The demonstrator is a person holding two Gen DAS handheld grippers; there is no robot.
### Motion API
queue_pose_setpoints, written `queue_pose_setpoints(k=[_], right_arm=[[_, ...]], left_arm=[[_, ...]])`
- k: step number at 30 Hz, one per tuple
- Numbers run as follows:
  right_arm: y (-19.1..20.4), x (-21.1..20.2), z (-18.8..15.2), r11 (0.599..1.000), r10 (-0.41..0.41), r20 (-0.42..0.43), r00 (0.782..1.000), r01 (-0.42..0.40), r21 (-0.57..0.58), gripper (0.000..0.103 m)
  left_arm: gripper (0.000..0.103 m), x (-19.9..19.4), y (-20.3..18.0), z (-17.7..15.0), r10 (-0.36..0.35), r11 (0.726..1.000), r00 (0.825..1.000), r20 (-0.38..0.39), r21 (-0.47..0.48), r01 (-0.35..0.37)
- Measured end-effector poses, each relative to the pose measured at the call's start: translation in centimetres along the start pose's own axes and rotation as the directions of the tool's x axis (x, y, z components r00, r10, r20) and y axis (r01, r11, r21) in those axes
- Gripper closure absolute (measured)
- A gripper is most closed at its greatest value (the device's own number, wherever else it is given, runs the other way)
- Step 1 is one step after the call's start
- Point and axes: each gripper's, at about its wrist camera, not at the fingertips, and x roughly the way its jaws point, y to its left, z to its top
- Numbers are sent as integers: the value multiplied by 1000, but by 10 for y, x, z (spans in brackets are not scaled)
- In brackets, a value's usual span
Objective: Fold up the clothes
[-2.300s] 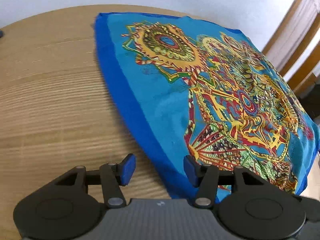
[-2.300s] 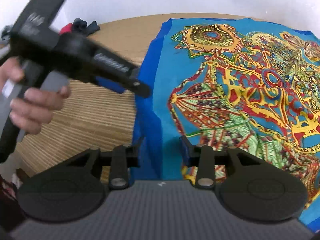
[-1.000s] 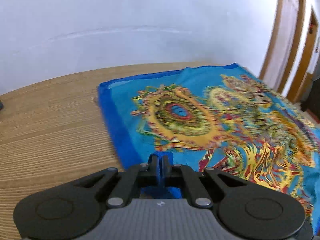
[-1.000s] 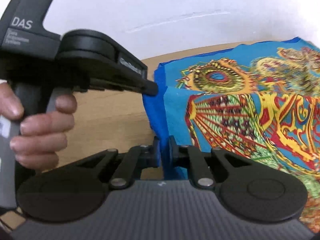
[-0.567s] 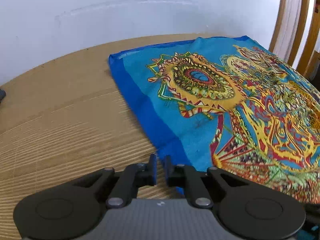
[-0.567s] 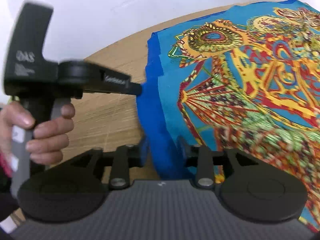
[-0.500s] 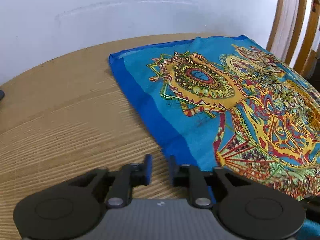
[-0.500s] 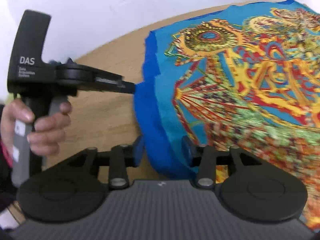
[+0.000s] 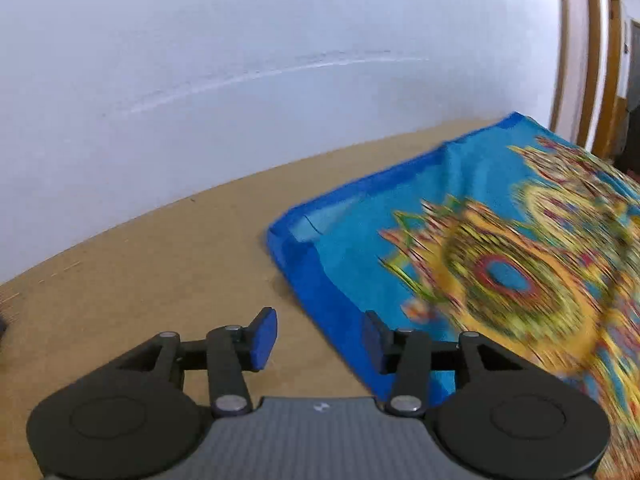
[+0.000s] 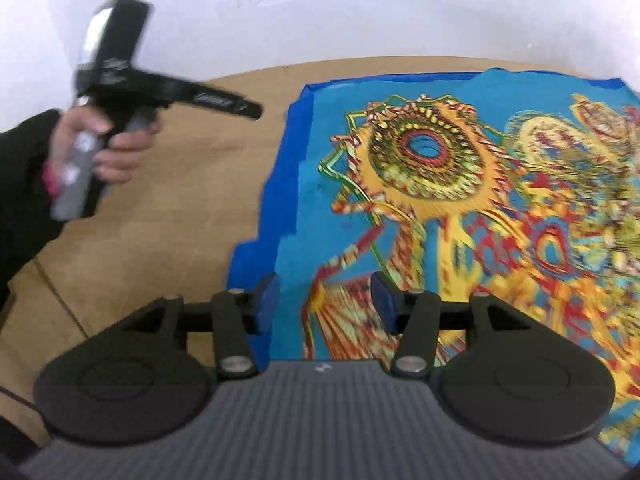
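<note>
So the blue patterned cloth (image 10: pixel 460 200) is lying folded on the wooden table (image 9: pixel 160 264), dark blue border along its left edge. Left gripper (image 9: pixel 320 336) hangs over that border, jaws opening, nothing pinched. Right gripper (image 10: pixel 326 300) is also opening, above the cloth's near part, pads off the fabric.

A light wooden table (image 9: pixel 168 264), a plain white wall (image 9: pixel 240 60) behind, wooden door frames (image 9: pixel 592 48) at right.

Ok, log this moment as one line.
task: fold clothes | left claw: opening, holding nothing | right claw: opening, holding nothing | patterned cloth: lying on wooden table
</note>
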Motion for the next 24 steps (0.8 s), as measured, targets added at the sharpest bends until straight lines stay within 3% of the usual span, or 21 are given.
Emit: queue_pose_setpoints(k=[6, 13, 14, 15, 17, 20, 24], right_arm=[[-14, 36, -2, 992, 24, -23, 999, -21, 126, 50], [-27, 42, -6, 977, 50, -28, 998, -43, 209, 50], [-27, 41, -6, 975, 50, -30, 998, -43, 216, 50], [-26, 40, -7, 975, 49, -31, 998, -41, 217, 50], [-24, 39, -9, 977, 44, -33, 998, -36, 210, 50], [-22, 34, -11, 978, 31, -33, 999, -24, 207, 50], [-26, 30, -15, 975, 19, -27, 999, -13, 222, 50]], left_arm=[[53, 76, 12, 26, 13, 999, 1000, -13, 43, -12], [54, 104, 3, 24, -59, 992, 998, 3, 110, 59], [60, 105, 1, 24, -69, 991, 998, 1, 115, 68], [95, 107, -1, 24, -68, 991, 998, -7, 111, 68], [103, 108, -4, 25, -61, 993, 998, -15, 101, 62], [103, 96, -2, 40, 29, 997, 998, 59, 72, -34], [103, 95, 13, 72, 177, 984, 976, 127, 12, -180]])
